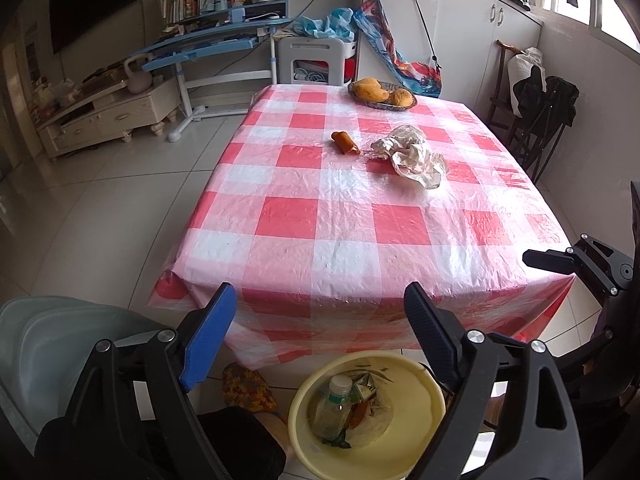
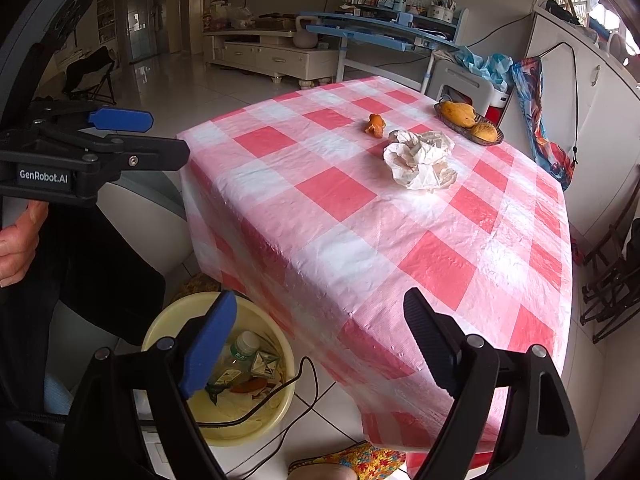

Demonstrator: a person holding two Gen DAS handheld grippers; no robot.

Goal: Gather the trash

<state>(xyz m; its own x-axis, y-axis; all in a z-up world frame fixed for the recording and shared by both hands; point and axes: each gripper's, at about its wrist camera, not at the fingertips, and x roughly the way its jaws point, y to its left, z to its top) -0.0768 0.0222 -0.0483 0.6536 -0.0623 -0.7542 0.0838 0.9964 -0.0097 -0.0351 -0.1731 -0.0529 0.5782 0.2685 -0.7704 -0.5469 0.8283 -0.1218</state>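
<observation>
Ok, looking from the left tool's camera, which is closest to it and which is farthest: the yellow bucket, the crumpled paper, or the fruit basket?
1. Yellow bucket: on the floor, right under the left tool.
2. Crumpled paper: mid-table, a bit right.
3. Fruit basket: at the table's far edge.

Crumpled white paper wrapper (image 1: 410,155), stained, lying loose on the red-and-white checked tablecloth (image 1: 304,216) toward the far half. Just beside it, apart, a small orange wrapper (image 1: 345,142), lying flat. On the floor at the near table edge, a pale yellow plastic basin (image 1: 424,408), upright, holding a clear plastic bottle (image 1: 334,404) with white cap, a small green-and-white carton (image 2: 264,363), an orange scrap and crumpled paper.
</observation>
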